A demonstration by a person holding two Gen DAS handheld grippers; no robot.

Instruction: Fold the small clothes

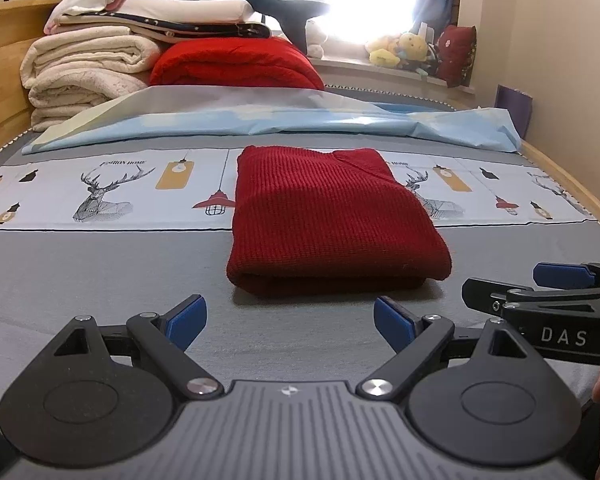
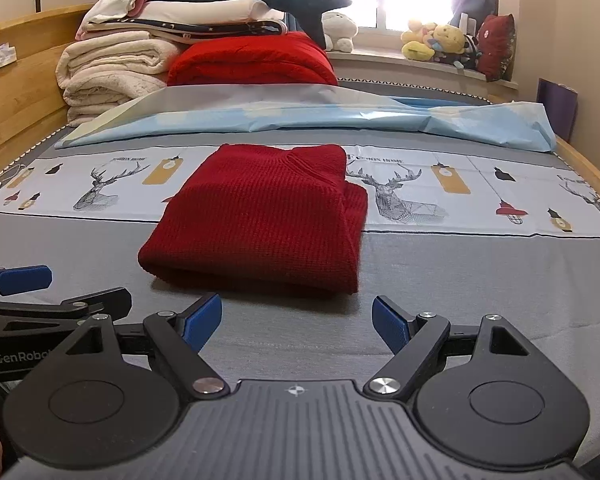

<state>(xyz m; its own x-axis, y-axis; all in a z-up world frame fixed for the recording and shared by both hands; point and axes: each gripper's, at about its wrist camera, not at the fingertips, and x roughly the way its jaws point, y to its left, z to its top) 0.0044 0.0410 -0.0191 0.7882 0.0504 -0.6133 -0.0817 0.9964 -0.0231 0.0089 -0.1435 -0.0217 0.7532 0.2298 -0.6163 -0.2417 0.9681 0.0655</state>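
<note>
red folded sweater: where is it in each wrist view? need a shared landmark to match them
Left wrist: red folded sweater lies centre, slightly right, on the bed beyond the open left gripper.
Right wrist: sweater lies centre, slightly left, beyond the open right gripper.
Shared landmark: red quilt at the bed's far end.

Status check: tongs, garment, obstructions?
Left tongs open, empty. Right tongs open, empty. Dark red knitted sweater lies folded on grey bedsheet, untouched. Nothing between.

A dark red ribbed-knit sweater lies folded into a neat thick rectangle, flat on the bed, partly over the grey sheet and partly over its deer-printed band.
</note>
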